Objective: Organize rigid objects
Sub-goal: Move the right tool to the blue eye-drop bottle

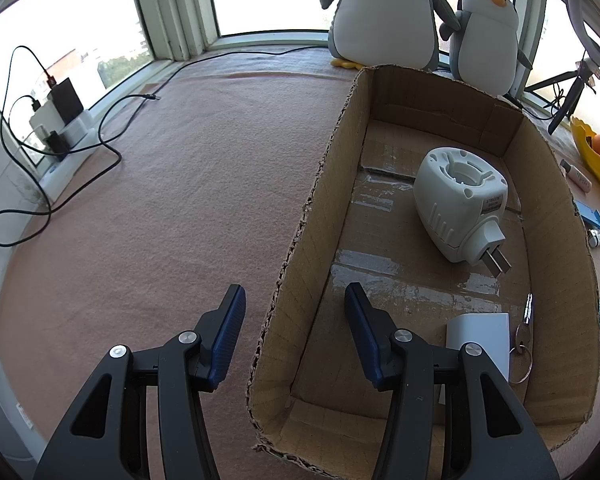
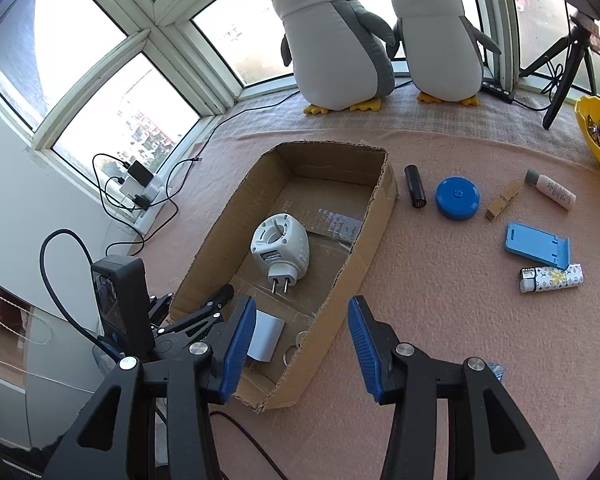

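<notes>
**Both claws open over box, nothing gripped**

Left wrist view: left claw (image 1: 294,312) spread wide, empty, straddling the near-left wall of the open brown cardboard box (image 1: 320,216) on the pink-cloth bench (image 1: 180,200). Inside the box: white plug-in vaporizer with two metal prongs (image 1: 460,204) mid-floor, flat white rectangular adapter (image 1: 480,336) at the near end, silver key on a ring (image 1: 526,332) just beside it.

Right wrist view: right claw (image 2: 302,340) also wide open, empty, above the box's near-right wall. Outside the box, to its right on the bench: black cylinder (image 2: 415,186), round blue cap (image 2: 457,198), wooden clothespin (image 2: 502,201), blue phone stand (image 2: 538,245), patterned lighter (image 2: 551,278).
</notes>
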